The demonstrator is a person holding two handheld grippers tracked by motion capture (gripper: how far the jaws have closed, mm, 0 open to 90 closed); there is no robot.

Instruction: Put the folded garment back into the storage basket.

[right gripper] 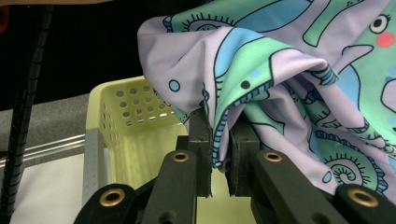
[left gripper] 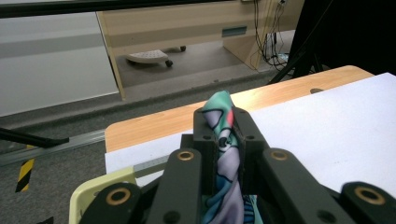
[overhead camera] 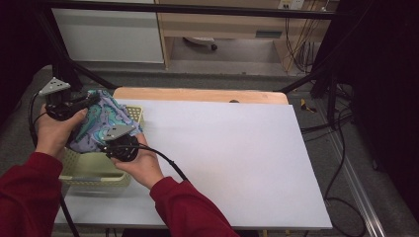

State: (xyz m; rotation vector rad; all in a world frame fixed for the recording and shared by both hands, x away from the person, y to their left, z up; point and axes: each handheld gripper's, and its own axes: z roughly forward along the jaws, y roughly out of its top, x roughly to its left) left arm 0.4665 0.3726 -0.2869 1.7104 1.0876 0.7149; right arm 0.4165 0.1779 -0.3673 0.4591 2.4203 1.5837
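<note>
A patterned cloth (overhead camera: 101, 123) in lilac, teal and blue hangs bunched between my two grippers, above a pale yellow perforated basket (overhead camera: 89, 174) at the table's left edge. My left gripper (overhead camera: 74, 106) is shut on the cloth's upper left part; in the left gripper view a fold of cloth (left gripper: 223, 135) pokes up between its closed jaws (left gripper: 224, 140). My right gripper (overhead camera: 121, 143) is shut on a hemmed edge lower down; in the right gripper view that cloth (right gripper: 280, 79) drapes over the jaws (right gripper: 219, 144), with the basket (right gripper: 135, 130) behind.
A white sheet (overhead camera: 232, 158) covers the wooden table (overhead camera: 197, 95), whose far edge shows bare. Black frame bars (overhead camera: 74, 69) rise at the left and across the back. Cables (overhead camera: 341, 163) lie on the grey floor to the right.
</note>
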